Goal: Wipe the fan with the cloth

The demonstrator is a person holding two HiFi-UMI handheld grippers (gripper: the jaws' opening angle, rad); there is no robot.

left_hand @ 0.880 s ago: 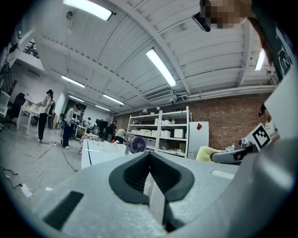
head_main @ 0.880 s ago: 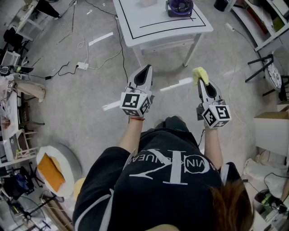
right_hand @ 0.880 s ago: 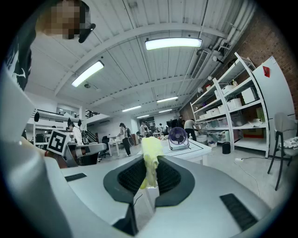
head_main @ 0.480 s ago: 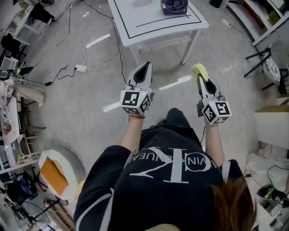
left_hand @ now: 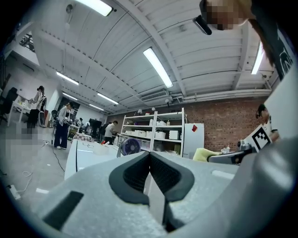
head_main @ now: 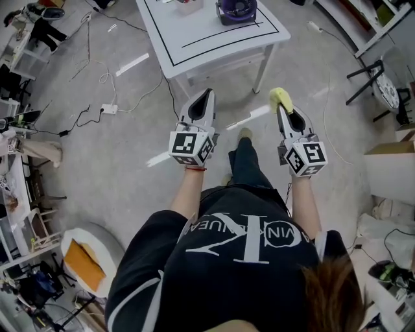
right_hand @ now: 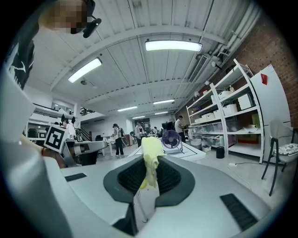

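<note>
A round white tub (head_main: 104,237) is seen on the floor at about 8 o'clock in the head view. A flat orange item (head_main: 81,262) lies in it; what that item is cannot be told. A small pale box (head_main: 188,5) is set on the white table (head_main: 194,32) at 12 o'clock. It is cut by the top edge, and its contents are not shown. In the left gripper view, white boxes (left_hand: 173,135) are ranged on open shelving (left_hand: 153,125) behind the table.

The purple fan (head_main: 237,10) is stood on the far part of the table, at 12 o'clock from the person, well apart from both grippers. The left gripper (head_main: 207,95) is held level at about 11 o'clock of the person's body. Its jaws are pressed together with nothing between them. The right gripper (head_main: 285,109) is held level at about 1 o'clock, and its jaws are clamped on the yellow cloth (head_main: 281,98). The cloth is bunched at the tips and juts out past them. In the right gripper view the cloth (right_hand: 151,151) is seen upright between the pads. The fan (right_hand: 171,138) is seen at its 2 o'clock, farther off on the table.
</note>
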